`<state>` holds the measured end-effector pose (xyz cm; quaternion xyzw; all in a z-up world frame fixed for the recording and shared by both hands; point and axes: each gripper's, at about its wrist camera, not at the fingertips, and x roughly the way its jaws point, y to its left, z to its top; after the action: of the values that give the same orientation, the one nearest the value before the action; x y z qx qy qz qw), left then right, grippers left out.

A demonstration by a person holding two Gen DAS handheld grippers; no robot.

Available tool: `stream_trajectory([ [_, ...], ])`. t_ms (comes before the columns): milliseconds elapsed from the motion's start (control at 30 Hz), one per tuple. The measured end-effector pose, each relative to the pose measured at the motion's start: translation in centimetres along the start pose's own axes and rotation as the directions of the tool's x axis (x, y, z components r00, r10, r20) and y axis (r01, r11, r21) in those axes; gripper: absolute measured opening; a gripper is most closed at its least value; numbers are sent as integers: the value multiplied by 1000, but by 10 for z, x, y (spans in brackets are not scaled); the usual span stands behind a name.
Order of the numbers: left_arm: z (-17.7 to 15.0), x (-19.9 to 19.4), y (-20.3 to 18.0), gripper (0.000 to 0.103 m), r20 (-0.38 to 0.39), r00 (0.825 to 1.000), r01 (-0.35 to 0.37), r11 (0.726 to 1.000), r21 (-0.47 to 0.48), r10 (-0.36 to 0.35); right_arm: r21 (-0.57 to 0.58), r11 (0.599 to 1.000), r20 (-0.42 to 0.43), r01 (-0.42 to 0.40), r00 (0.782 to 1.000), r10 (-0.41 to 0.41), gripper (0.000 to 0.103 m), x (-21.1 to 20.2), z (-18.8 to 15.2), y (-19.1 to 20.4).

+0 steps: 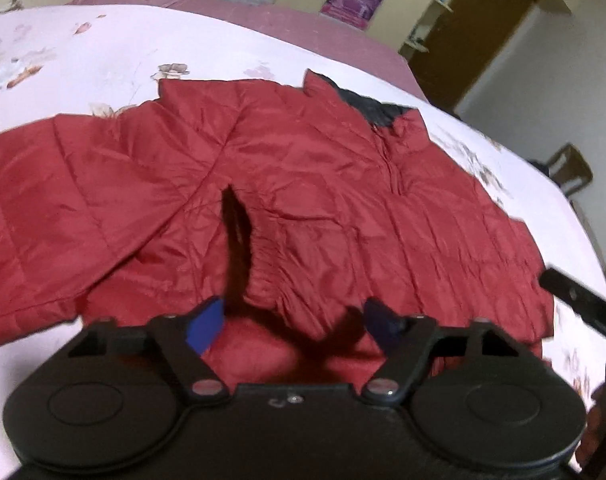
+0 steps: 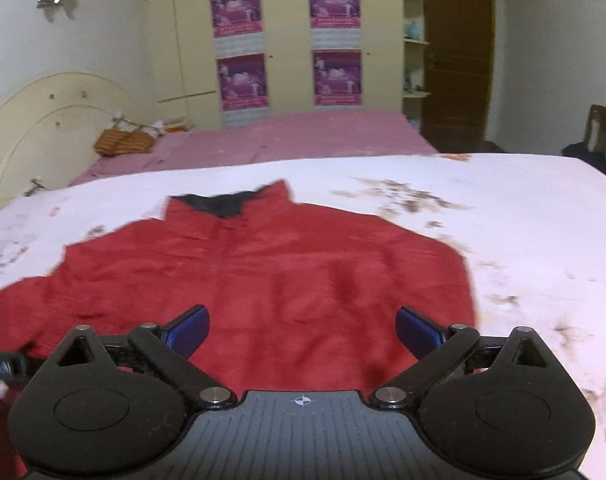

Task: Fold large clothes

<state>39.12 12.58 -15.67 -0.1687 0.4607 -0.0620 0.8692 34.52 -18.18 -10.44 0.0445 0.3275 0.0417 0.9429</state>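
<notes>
Red puffer jacket (image 2: 263,280) flat on bed (image 2: 503,216), your L gripper (image 1: 293,320) & R gripper (image 2: 301,330) fingers spread, nothing pinched, both above hem.

Both hand-held grippers (image 1: 293,320) (image 2: 301,330) agape, tilted downward

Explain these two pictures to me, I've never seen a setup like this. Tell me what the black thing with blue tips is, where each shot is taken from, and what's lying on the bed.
There is no robot here. A person holds a hand-operated grabbing tool in each hand, and each carries a camera looking forward along its two blue-tipped fingers. One picture comes from the left tool, the other from the right tool.

A red jacket with a dark collar lining lies spread out on a bed covered by a pale flowered sheet.

Both tools hover over the jacket's lower part with fingers apart. Neither holds anything, and folding has not begun.
</notes>
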Motion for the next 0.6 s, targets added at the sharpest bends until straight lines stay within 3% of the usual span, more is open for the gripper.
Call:
stream_trajectory([
  [67,1,1,2,56,29,999,-17,1000,-19,18,18,1000,-2,16,1000,-16,99,2,0,-19],
  [167,4,1,5,21,82,996,-40,998,-42,44,44,999,-3,28,1000,-28,99,8,6,-51],
  [267,6,-10,7,16,143,987,-63,996,-59,71,76,996,-15,52,999,-51,99,23,15,-83],
  [367,8,-23,11,14,218,967,-122,991,-55,131,106,992,-44,65,997,-61,99,42,23,-106],
  [500,8,-10,18,14,168,969,-178,983,-41,182,153,987,-91,46,995,-32,98,71,29,-127],
  [567,4,-5,15,14,158,969,-187,982,-30,190,159,987,-118,33,993,-14,62,85,32,-131],
  [600,4,-3,14,14,153,969,-190,981,-30,192,164,986,-135,23,991,-1,57,91,33,-132],
])
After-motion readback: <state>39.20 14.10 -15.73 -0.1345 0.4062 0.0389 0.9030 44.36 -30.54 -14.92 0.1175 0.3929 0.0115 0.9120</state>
